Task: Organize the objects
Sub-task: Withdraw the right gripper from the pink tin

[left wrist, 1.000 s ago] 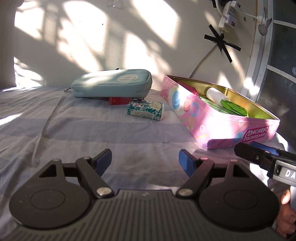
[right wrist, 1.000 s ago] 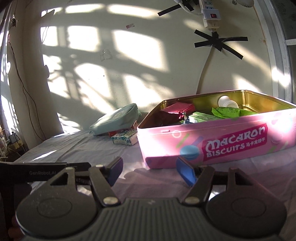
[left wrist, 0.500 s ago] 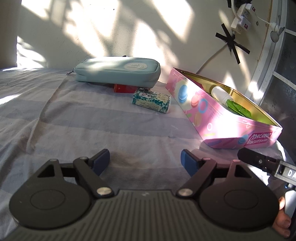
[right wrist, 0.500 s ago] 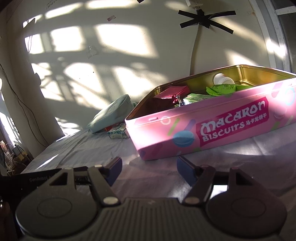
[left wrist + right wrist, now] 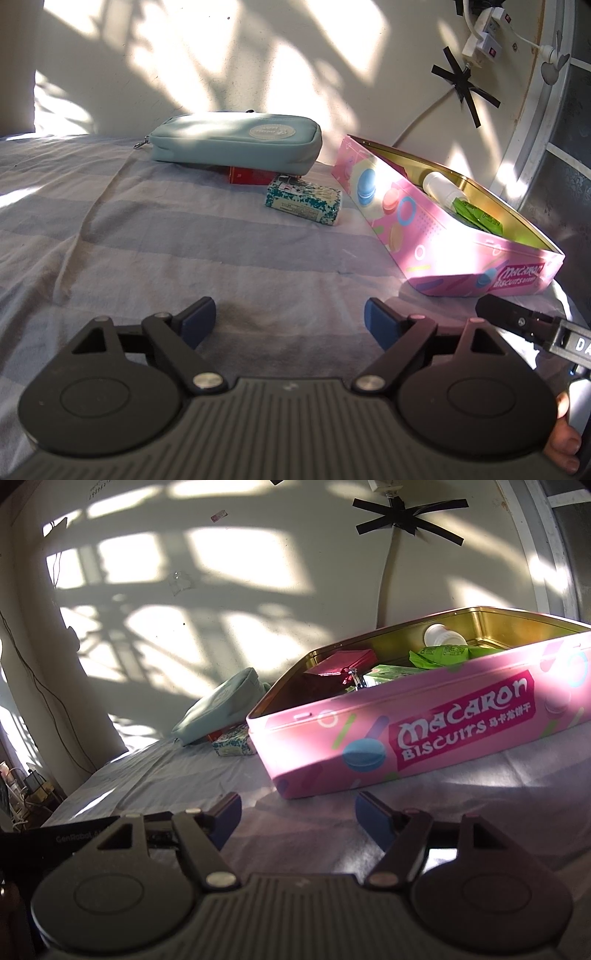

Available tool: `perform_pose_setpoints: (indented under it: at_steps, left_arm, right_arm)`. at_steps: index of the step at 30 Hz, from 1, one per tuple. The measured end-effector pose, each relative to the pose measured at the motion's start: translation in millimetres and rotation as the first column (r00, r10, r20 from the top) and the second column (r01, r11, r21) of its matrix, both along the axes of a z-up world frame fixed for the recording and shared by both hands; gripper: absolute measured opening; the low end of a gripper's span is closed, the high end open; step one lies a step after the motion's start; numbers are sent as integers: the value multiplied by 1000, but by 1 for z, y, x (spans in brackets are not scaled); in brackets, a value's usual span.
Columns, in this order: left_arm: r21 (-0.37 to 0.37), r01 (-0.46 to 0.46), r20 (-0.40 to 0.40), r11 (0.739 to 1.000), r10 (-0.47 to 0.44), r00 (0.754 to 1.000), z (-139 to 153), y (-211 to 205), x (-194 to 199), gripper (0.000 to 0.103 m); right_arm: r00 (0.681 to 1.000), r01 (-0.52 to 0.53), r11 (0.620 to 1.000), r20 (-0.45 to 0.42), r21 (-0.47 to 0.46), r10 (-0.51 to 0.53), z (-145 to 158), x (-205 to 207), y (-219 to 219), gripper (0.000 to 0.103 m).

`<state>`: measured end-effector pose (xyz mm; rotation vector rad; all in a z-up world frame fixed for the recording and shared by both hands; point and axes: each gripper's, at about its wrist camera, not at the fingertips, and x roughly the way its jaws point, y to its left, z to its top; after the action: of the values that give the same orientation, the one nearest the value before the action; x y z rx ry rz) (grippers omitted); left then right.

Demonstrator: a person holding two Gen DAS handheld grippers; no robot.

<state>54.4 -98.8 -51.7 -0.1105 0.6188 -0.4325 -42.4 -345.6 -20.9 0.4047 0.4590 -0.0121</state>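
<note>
Both grippers, left gripper [image 5: 290, 319] opening and right gripper [image 5: 298, 814] open, are held empty between pickups; the patterned box [image 5: 303, 198] beside the pink tin [image 5: 436, 240] is judged next to be grasped.

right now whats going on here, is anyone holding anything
Nobody holds anything. A person has a gripper in each hand over a striped bedsheet. The left gripper is empty, its jaws opening; the right gripper is open and empty too. The pink biscuit tin sits open with a white bottle and green packets inside. A teal pouch and a patterned small box lie outside it.
</note>
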Motion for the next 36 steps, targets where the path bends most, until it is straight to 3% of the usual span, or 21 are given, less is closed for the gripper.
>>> perform_pose_setpoints:
  at_steps: [25, 33, 36]
  left_arm:
    - [-3, -28, -5, 1000, 28, 1000, -1, 6, 3, 90]
    - [-26, -34, -21, 999, 33, 999, 1, 10, 5, 90]
    - [28, -55, -16, 998, 55, 998, 5, 14, 8, 91]
  right_arm:
    - [1000, 3, 1000, 3, -4, -3, 1, -2, -2, 72]
    - [996, -80, 991, 19, -109, 83, 9, 0, 25, 72]
    - [990, -140, 980, 8, -145, 142, 13, 8, 41, 72]
